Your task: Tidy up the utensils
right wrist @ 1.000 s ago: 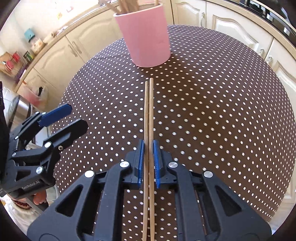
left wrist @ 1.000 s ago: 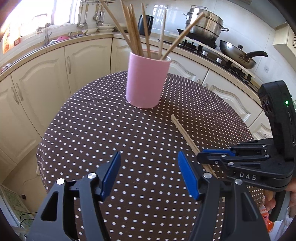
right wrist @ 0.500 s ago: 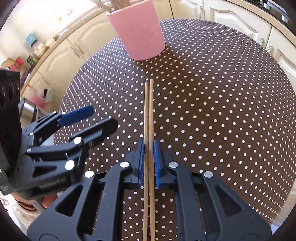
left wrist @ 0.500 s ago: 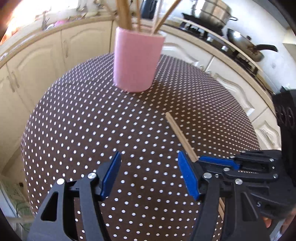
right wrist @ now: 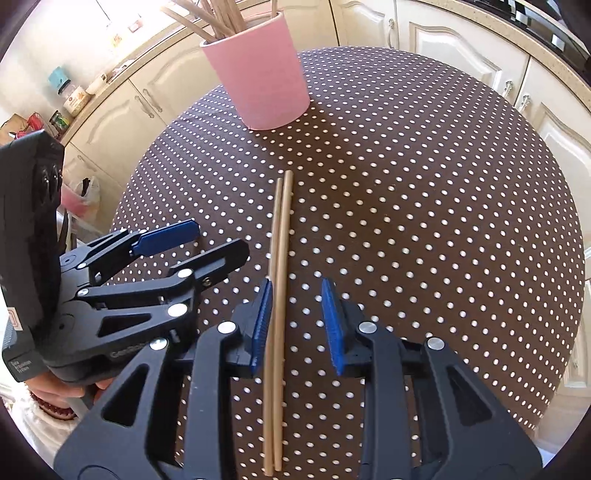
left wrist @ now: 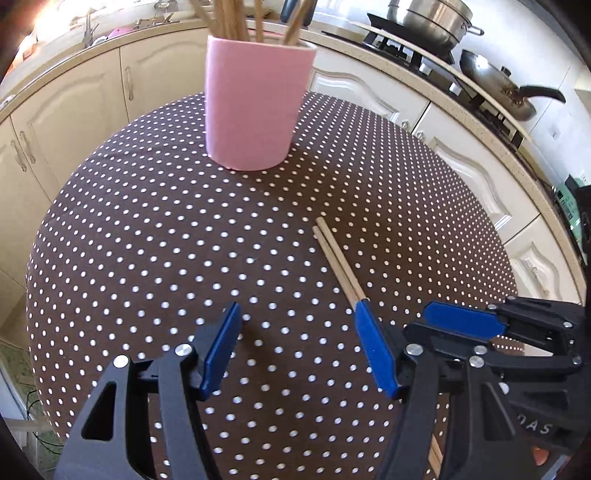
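Two wooden chopsticks [right wrist: 280, 240] lie side by side on the brown dotted tablecloth [right wrist: 424, 221], pointing at the pink cup [right wrist: 262, 74], which holds several more chopsticks. My right gripper [right wrist: 297, 321] straddles their near part; its jaws are opening, and the pair rests by the left pad with a clear gap to the right pad. In the left wrist view the chopsticks [left wrist: 338, 262] run under my left gripper's right pad toward the right gripper [left wrist: 417, 323]. My left gripper [left wrist: 299, 347] is open over bare cloth, nothing between its fingers. The cup [left wrist: 255, 107] stands at the table's far side.
Cream cabinets ring the round table [left wrist: 147, 221]. A stove with a steel pot [left wrist: 424, 18] and a dark pan [left wrist: 495, 88] sits at the back right. A person's hand [right wrist: 51, 391] holds the left gripper [right wrist: 199, 243], close to the right one's left side.
The right gripper's jaws have parted from the two chopsticks they were clamping; the pair now lies loose on the cloth. The left gripper has moved in closer to the chopsticks and the right gripper.
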{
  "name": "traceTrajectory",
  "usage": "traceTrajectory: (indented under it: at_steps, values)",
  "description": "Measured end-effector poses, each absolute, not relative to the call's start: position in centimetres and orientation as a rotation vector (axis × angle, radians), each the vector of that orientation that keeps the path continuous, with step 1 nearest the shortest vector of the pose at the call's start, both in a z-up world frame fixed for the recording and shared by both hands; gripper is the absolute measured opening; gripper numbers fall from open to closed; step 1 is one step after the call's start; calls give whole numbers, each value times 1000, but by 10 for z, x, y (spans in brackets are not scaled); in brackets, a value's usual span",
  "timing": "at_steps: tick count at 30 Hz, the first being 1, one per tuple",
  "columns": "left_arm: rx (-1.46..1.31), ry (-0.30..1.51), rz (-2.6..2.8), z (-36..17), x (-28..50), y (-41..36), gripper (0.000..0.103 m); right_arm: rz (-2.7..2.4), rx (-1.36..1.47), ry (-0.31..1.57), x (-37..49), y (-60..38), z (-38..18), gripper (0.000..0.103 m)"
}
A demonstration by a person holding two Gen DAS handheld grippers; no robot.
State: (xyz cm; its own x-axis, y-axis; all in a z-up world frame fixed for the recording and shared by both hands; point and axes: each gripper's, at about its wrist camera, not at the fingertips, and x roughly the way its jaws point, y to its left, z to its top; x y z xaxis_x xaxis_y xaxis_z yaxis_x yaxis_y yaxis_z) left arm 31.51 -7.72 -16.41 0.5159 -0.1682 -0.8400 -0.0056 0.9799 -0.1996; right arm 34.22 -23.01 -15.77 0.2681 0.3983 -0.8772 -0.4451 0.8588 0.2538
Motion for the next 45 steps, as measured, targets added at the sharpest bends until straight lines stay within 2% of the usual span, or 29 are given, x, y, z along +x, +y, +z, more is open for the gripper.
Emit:
traceTrajectory:
  at_steps: [10, 28, 31, 33, 34, 35, 36, 39, 45]
  values:
    - [-44, 1044, -26, -165, 335, -112, 63, 563, -43, 1168, 335, -267, -163, 28]
    - [11, 1119, 13, -170, 359, -141, 62, 558, -86, 1169, 329, -274, -148, 28]
    - [39, 1104, -6, -170, 358, -150, 52, 562, -81, 1173, 325, -276, -147, 28]
    - [49, 1103, -16, -169, 356, -146, 35, 565, -80, 1168, 324, -275, -144, 28]
    - [49, 1104, -19, -167, 355, -141, 29, 567, -81, 1167, 324, -273, -142, 28]
    - [50, 1107, -18, -167, 355, -136, 17, 568, -84, 1165, 323, -271, -139, 28]
    - [41, 1112, -24, -167, 356, -132, 13, 572, -89, 1165, 323, -267, -138, 28]
    - [11, 1119, -40, -167, 357, -121, 6, 581, -98, 1168, 325, -254, -134, 28]
    - [-13, 1108, -81, -170, 349, -101, 6, 549, -155, 1216, 330, -224, -142, 28]
